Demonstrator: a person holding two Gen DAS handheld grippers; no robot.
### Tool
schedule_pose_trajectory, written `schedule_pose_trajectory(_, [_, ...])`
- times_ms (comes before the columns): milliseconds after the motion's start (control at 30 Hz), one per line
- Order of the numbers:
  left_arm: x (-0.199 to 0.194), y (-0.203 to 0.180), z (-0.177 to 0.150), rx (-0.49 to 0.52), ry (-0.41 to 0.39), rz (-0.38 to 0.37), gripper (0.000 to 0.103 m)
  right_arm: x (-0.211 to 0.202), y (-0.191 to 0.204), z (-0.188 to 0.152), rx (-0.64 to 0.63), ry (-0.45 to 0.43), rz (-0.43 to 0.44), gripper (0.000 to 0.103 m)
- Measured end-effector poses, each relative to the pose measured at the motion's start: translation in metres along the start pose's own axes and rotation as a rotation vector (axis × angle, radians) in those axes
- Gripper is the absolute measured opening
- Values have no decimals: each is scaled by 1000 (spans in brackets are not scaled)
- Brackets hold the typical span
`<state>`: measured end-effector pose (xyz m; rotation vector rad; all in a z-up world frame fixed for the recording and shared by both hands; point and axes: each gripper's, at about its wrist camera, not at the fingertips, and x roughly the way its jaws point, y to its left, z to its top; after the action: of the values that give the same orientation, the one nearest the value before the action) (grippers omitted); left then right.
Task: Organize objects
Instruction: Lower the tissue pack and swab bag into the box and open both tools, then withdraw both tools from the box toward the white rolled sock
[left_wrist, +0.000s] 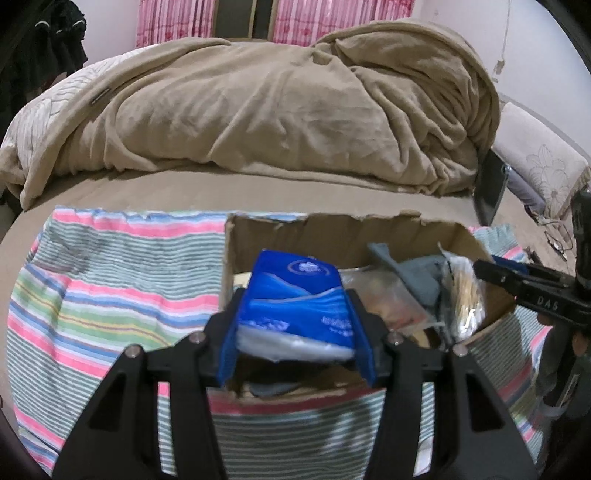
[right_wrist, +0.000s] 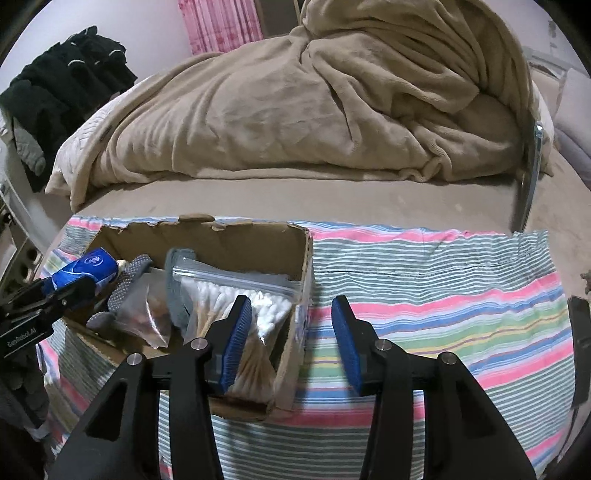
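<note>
My left gripper (left_wrist: 297, 332) is shut on a blue tissue pack (left_wrist: 295, 295) and holds it over the near left part of an open cardboard box (left_wrist: 258, 232). The pack also shows in the right wrist view (right_wrist: 86, 267). The box (right_wrist: 236, 236) stands on a striped cloth (right_wrist: 424, 280) and holds a zip bag of cotton swabs (right_wrist: 240, 306), grey cloth items (right_wrist: 177, 295) and a clear bag (right_wrist: 147, 314). My right gripper (right_wrist: 291, 332) is open and empty, above the box's right wall, one finger over the swab bag.
A rumpled tan blanket (left_wrist: 295, 103) lies behind the box on the bed. A dark flat device (left_wrist: 491, 188) leans against it at the right. Dark clothes (right_wrist: 70, 85) hang at the far left. The striped cloth (left_wrist: 110, 288) spreads both sides of the box.
</note>
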<state>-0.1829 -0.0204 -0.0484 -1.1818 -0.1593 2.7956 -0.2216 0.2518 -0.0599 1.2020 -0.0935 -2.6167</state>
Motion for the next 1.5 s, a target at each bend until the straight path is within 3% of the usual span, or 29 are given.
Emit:
schedule_pose_trajectory(200, [-8, 0, 1, -20, 6, -19, 68, -12, 1, 0, 15, -17, 3, 50])
schedule_pose_trajectory(333, [-19, -2, 0, -16, -5, -10, 69, -27, 5, -1, 21, -41, 22, 67])
schedule_pose_trajectory(1033, [-89, 0, -33, -47, -10, -52, 69, -78, 61, -33, -39, -34, 89, 67])
schedule_pose_trajectory(1100, [-94, 0, -37, -49, -8, -56, 70, -81, 65, -37, -41, -32, 92, 67])
schedule_pose_trajectory(1167, [-97, 0, -41, -52, -10, -58, 81, -83, 69, -40, -45, -27, 95, 67])
schedule_pose_trajectory(1500, [-111, 1, -63, -64, -2, -57, 82, -86, 86, -62, -59, 9, 109, 67])
